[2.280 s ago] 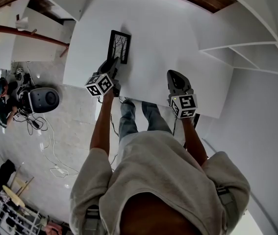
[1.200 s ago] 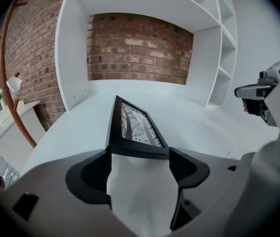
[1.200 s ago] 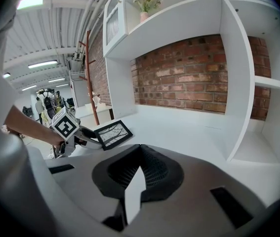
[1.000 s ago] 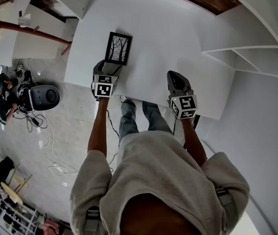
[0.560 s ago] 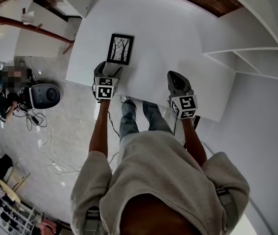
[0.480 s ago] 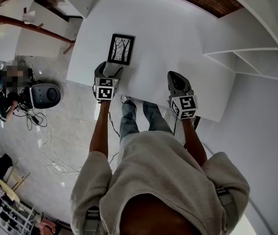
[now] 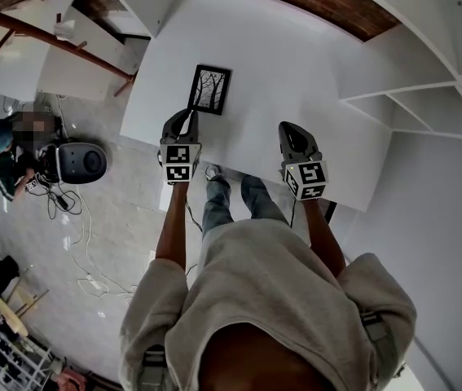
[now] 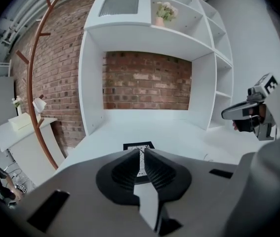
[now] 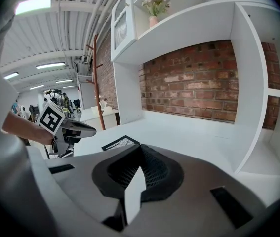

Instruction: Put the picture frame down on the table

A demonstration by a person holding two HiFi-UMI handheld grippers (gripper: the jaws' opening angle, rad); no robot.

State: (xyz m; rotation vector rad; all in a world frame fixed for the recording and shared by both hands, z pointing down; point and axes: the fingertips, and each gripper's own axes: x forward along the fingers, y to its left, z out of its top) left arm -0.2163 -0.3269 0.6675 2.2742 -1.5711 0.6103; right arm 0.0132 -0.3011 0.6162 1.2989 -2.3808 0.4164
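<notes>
The black picture frame (image 7: 211,90) with a tree print lies flat on the white table (image 7: 283,59), left of the middle. My left gripper (image 7: 188,115) hovers just short of the frame's near edge, apart from it, its jaws a narrow slit apart and empty. In the left gripper view the frame (image 8: 139,145) shows just beyond the left gripper (image 8: 142,151). My right gripper (image 7: 286,125) hangs over the table's near edge to the right, shut and empty. In the right gripper view the frame (image 9: 120,141) lies beyond the right gripper (image 9: 140,147).
White shelving (image 7: 414,96) borders the table on the right, and a brick wall (image 8: 147,80) backs it. On the floor to the left are a seated person (image 7: 2,157), a round grey device (image 7: 84,161) and cables (image 7: 80,243).
The left gripper held the frame tilted over the table, laid it flat, let go and drew back toward the near edge. The right gripper stayed put.
</notes>
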